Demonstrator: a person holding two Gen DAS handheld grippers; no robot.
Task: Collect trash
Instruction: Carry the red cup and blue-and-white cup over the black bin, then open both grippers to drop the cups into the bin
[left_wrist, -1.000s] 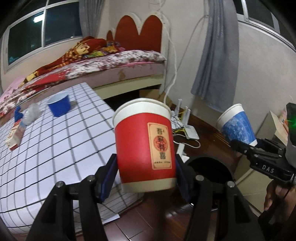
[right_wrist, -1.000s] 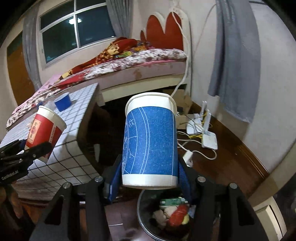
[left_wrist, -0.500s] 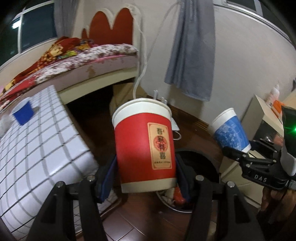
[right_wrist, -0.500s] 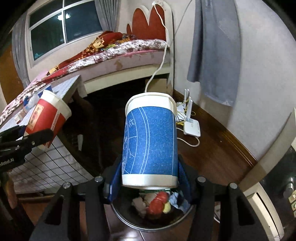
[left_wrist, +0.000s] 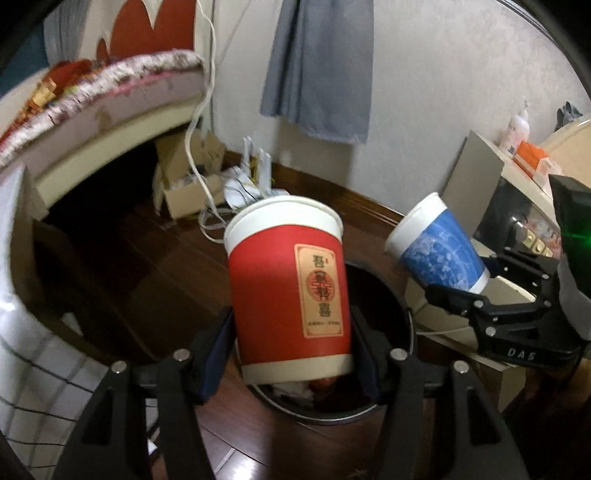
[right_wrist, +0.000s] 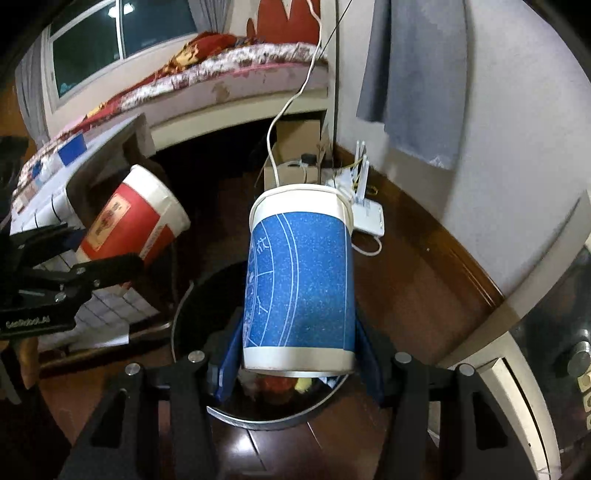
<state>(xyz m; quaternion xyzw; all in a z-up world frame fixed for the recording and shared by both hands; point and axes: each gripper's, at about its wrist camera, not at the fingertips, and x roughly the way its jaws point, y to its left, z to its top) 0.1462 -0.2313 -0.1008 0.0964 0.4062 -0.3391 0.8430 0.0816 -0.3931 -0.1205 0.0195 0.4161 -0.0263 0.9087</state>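
1. Trash bin, round and dark, stands on the dark wood floor below both grippers; crumpled paper and red and yellow scraps lie in it, partly hidden by the cups.
2. The bed with a flowered cover runs along the far wall, a red headboard behind it, and a grey cloth hangs on the white wall.
3. The worktop, covered in a white checked cloth, sits at the left of the right wrist view, just beside the bin.
4. A cardboard box, white cables and a white router lie on the floor by the wall, beyond the bin.
5. The left gripper has its fingers clamped on the base of the red paper cup, which carries a beige label with red characters; the cup is above the bin's near rim, mouth tipped away from the camera.
6. The right gripper has its fingers clamped on the lower part of the blue paper cup, printed with pale lines; it hangs over the bin opening, tilted forward.
7. In each wrist view the other cup appears to the side, leaning toward the bin: the blue one at right, the red one at left.
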